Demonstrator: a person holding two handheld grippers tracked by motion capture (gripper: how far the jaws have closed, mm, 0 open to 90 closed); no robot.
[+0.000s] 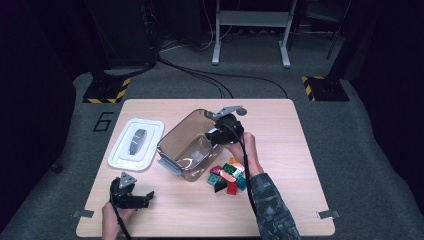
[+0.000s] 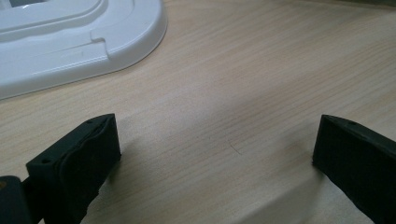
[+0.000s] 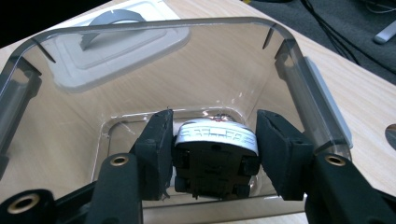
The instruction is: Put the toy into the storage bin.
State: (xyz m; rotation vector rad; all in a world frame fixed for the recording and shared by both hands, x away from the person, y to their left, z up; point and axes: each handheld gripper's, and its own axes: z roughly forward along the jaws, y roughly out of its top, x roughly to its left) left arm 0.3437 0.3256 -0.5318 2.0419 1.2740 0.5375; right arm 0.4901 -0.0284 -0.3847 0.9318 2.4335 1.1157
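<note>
A clear, smoky plastic container (image 1: 170, 142) stands open in the middle of the table. My right gripper (image 1: 215, 137) reaches into it from the right, held by a hand in a camouflage sleeve. In the right gripper view, the right gripper (image 3: 214, 122) is shut on a black toy piece with a white band (image 3: 215, 140), hanging inside the container (image 3: 140, 25) just above its floor. My left gripper (image 1: 148, 197) rests low at the table's front left. Its jaws stand wide open over bare wood, as the left gripper (image 2: 217, 126) has nothing between them.
A white lid (image 1: 136, 142) lies flat to the left of the container and shows just beyond the left jaws as the lid (image 2: 70, 42). A pile of several coloured toy pieces (image 1: 227, 177) sits on the table by the container's near right corner.
</note>
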